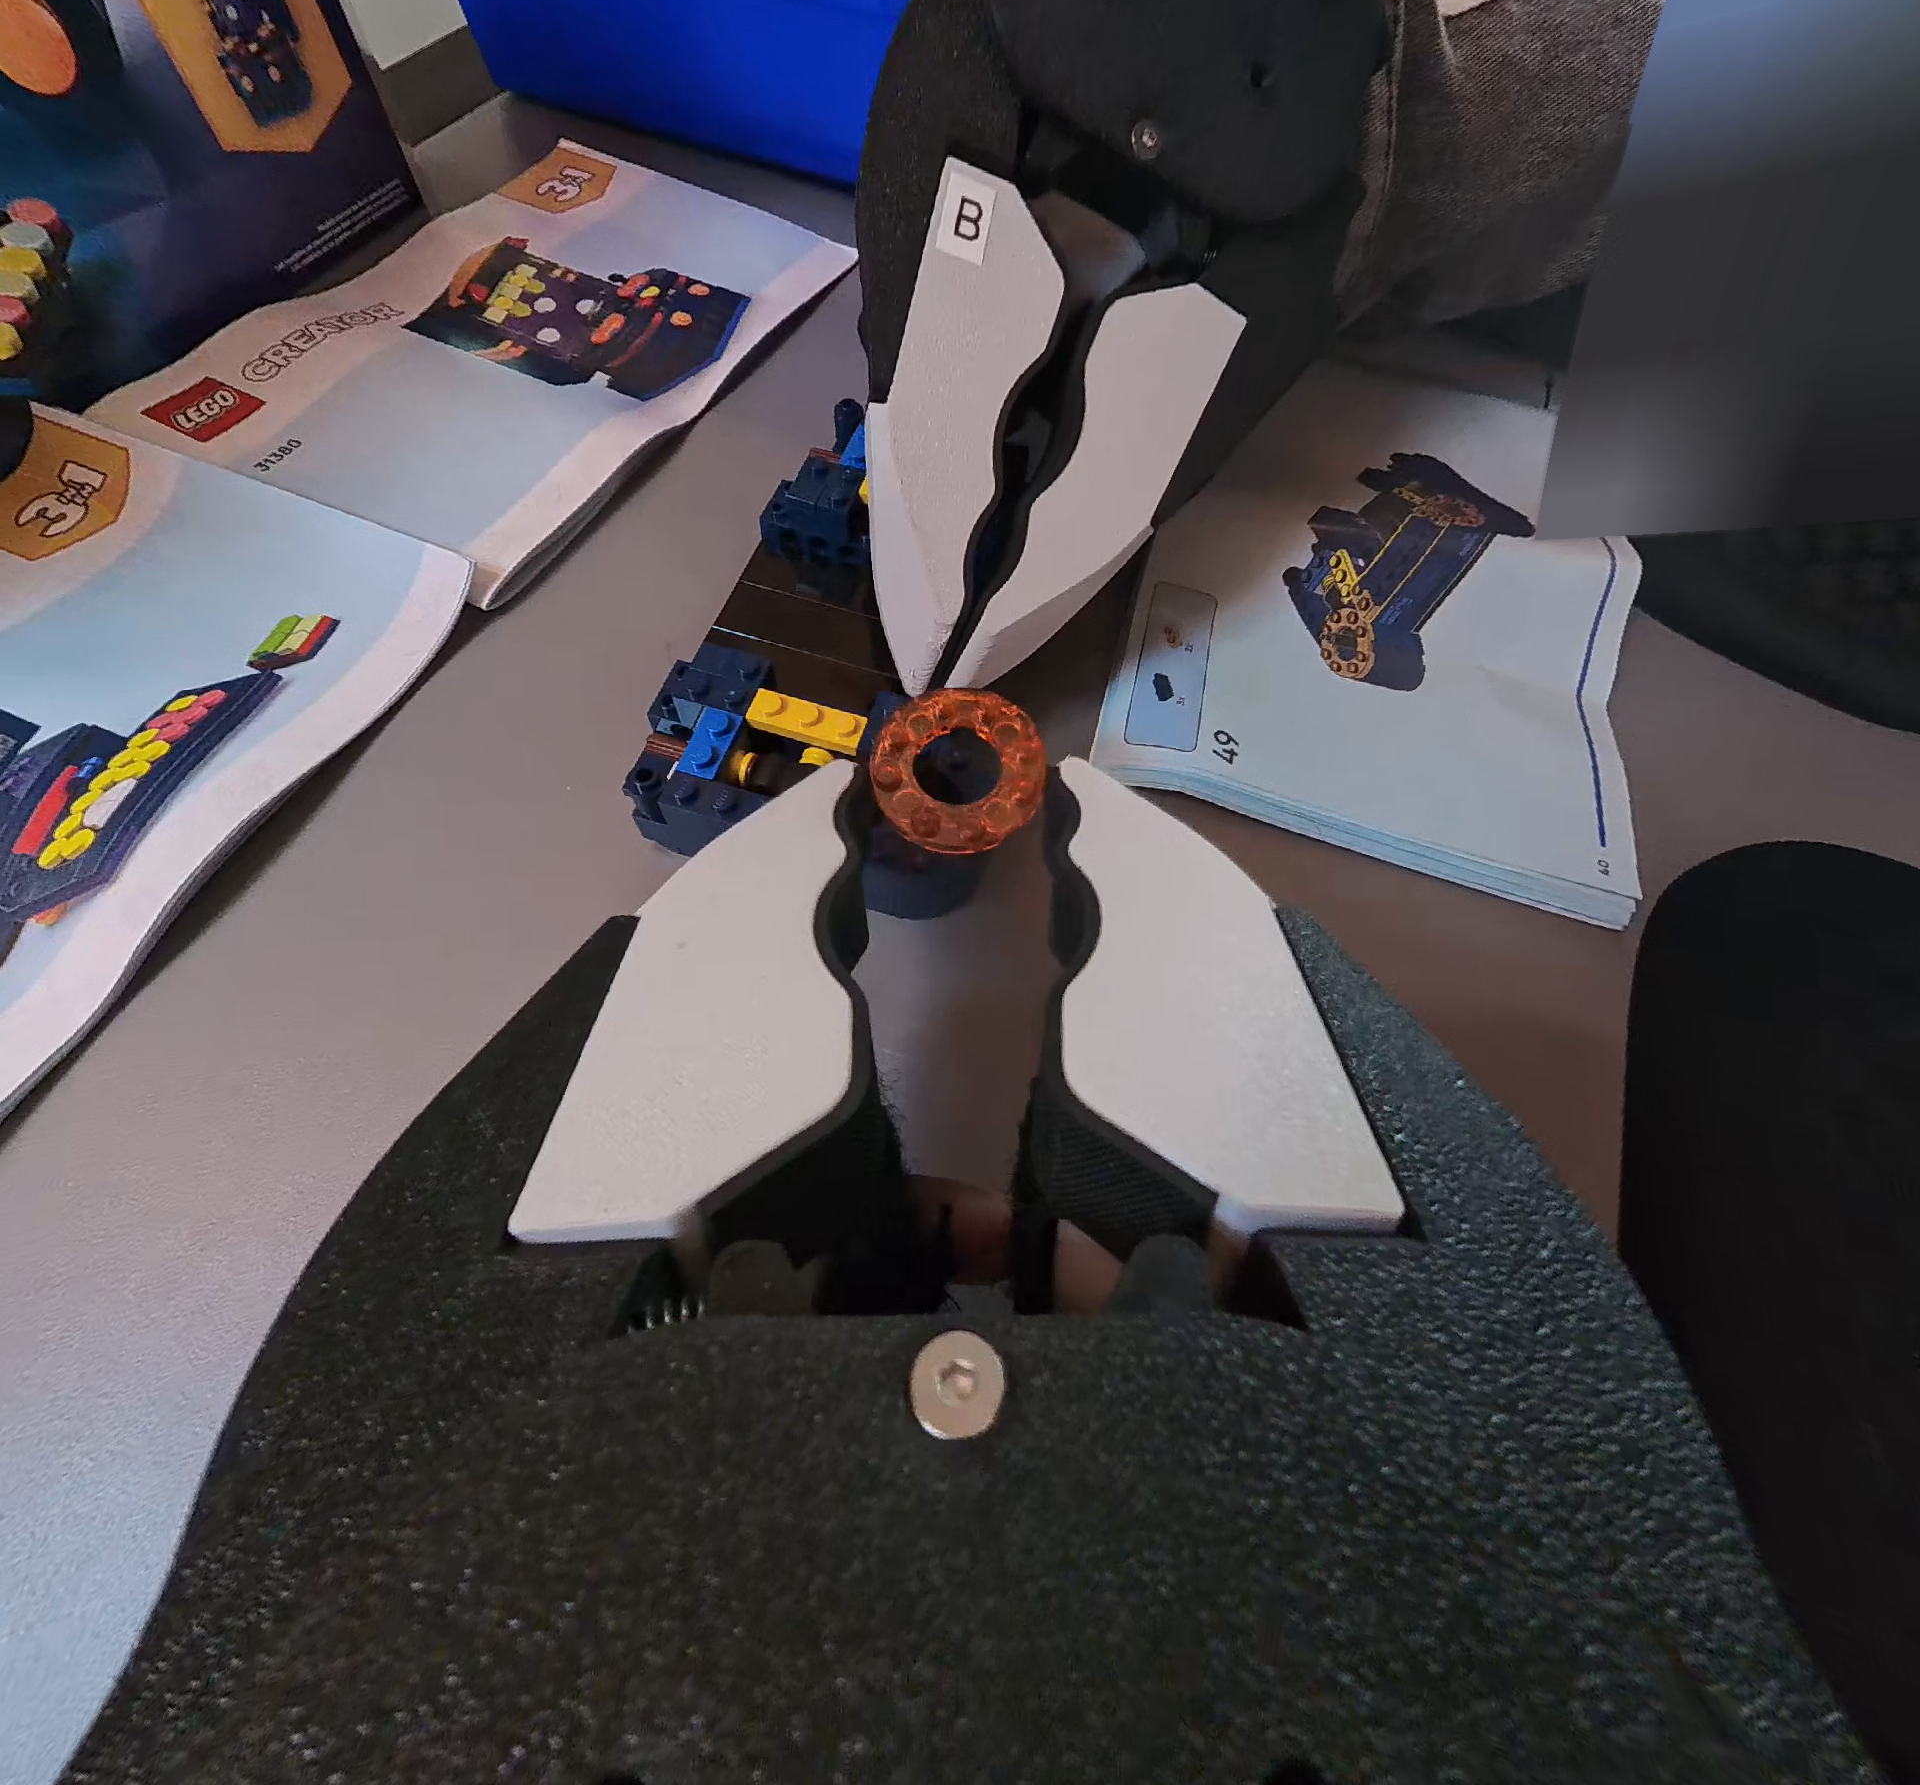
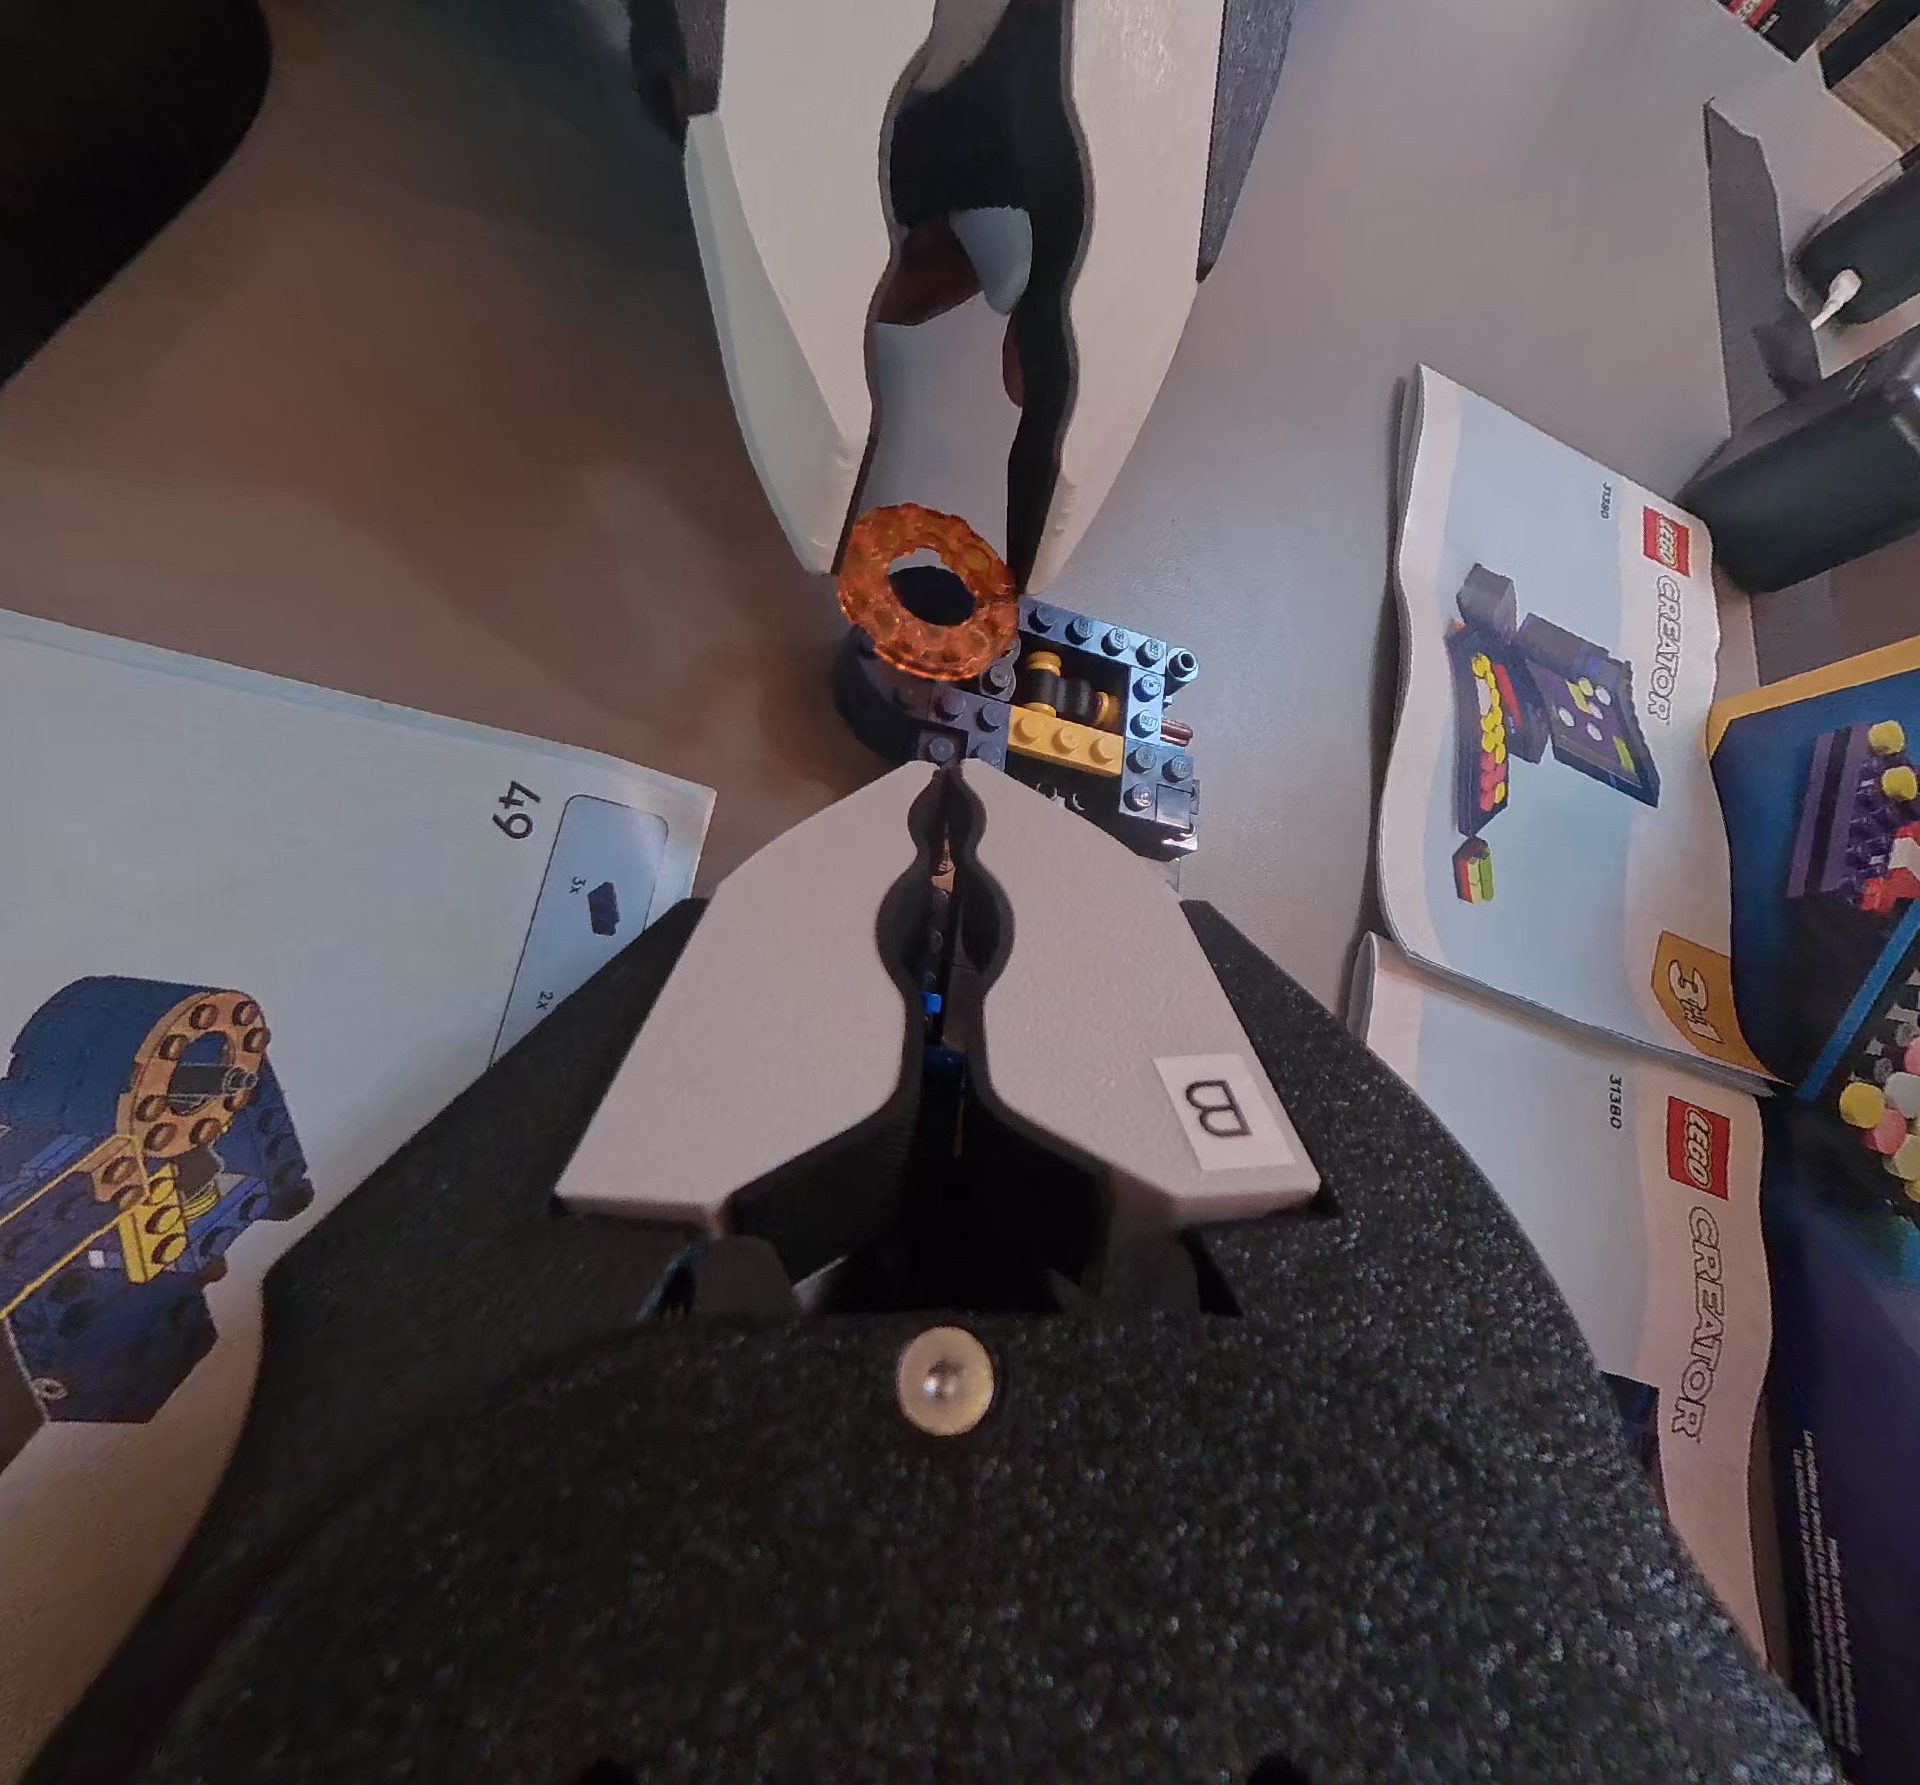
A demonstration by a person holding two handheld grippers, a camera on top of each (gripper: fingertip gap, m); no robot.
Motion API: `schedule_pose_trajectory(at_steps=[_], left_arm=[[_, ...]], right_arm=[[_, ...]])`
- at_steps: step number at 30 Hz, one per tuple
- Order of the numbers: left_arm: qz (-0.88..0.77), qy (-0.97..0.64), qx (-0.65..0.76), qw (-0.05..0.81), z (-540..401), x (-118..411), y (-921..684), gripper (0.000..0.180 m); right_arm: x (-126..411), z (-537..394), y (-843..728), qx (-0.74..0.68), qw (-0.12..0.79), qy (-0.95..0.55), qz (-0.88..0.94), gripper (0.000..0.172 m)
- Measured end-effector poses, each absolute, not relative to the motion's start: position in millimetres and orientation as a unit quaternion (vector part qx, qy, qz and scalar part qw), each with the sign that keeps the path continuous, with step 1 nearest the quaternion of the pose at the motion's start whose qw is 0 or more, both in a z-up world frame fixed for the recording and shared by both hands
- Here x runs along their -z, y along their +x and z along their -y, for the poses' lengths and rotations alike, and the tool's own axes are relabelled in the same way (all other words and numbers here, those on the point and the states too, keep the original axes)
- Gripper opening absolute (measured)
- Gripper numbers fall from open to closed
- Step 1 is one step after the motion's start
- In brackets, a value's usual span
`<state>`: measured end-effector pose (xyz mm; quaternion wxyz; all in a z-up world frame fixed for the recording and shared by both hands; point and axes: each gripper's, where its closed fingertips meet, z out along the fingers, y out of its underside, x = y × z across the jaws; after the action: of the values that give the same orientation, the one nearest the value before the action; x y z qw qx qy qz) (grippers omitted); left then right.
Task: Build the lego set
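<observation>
Booklets (image 1: 436, 353) flank the brick model (image 1: 748, 696) on my surface (image 1: 520, 800). Left tongs (image 1: 956, 779) grip the model's orange ring (image 1: 956, 769); right tongs (image 2: 940, 779) closed, empty, just beside it.

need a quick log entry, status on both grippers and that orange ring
Left gripper clamped on orange ring above dark blue brick model. Right gripper shut, tips beside ring. Open booklet alongside.
</observation>
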<state>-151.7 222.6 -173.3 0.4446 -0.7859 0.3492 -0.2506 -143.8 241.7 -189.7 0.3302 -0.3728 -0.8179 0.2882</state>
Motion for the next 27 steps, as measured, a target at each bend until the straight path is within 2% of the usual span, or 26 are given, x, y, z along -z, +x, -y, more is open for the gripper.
schedule_pose_trajectory(at_steps=[17, 24, 27], left_arm=[[-0.409, -0.789, 0.171, 0.425, -221.6, 181.2, -156.8, 0.031], [-0.477, -0.788, 0.125, 0.368, -224.4, 181.9, -160.5, 0.031], [-0.510, -0.784, 0.118, 0.335, -225.6, 184.2, -154.3, 0.031]], right_arm=[[189.7, -241.8, -143.7, -0.285, 0.329, -0.371, 0.820, 0.000], [166.2, -236.6, -143.9, -0.343, 0.341, -0.372, 0.792, 0.000], [163.5, -234.2, -143.7, -0.367, 0.331, -0.378, 0.783, 0.006]])
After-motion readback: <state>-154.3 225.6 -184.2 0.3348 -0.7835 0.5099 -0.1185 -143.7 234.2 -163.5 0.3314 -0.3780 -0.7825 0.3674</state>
